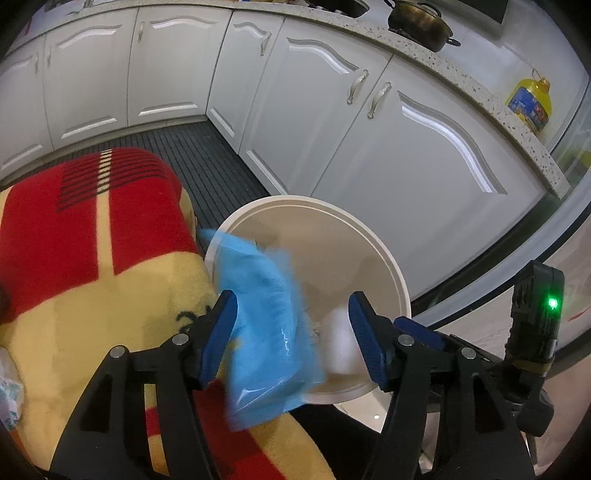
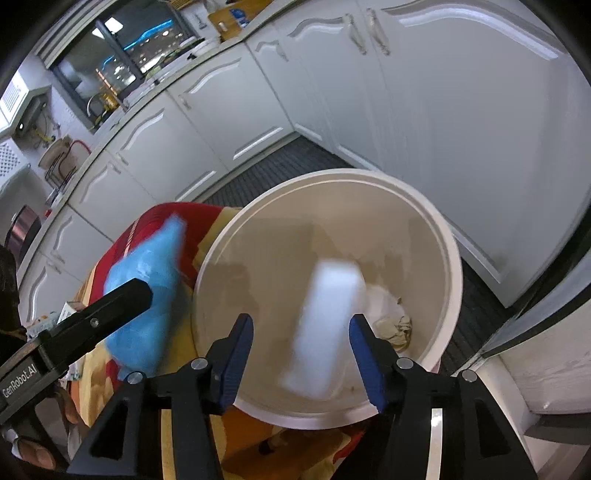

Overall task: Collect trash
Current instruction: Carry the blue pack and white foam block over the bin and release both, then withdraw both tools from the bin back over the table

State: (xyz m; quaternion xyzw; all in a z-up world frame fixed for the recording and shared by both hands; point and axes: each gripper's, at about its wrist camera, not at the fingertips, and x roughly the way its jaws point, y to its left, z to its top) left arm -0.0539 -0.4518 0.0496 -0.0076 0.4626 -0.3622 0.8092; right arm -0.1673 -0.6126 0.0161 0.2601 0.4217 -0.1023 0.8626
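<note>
A white round bin (image 1: 373,243) (image 2: 448,258) stands on the floor beside a red and yellow blanket (image 1: 74,236). My left gripper (image 1: 291,332) is open; a blurred blue plastic packet (image 1: 269,325) hangs loose between its fingers over the bin's near rim. It also shows in the right wrist view (image 2: 147,295). My right gripper (image 2: 301,354) is open above the bin; a blurred white piece (image 2: 328,325) is in mid-air between its fingers, over the bin's mouth. Crumpled paper (image 2: 395,325) lies at the bin's bottom. The white piece shows in the left wrist view (image 1: 340,343).
White kitchen cabinets (image 1: 332,122) run behind and to the right of the bin, over a dark ribbed floor mat (image 1: 207,162). A pot (image 1: 417,22) and a yellow oil bottle (image 1: 532,103) stand on the counter. The left gripper's body (image 2: 74,328) crosses the right wrist view.
</note>
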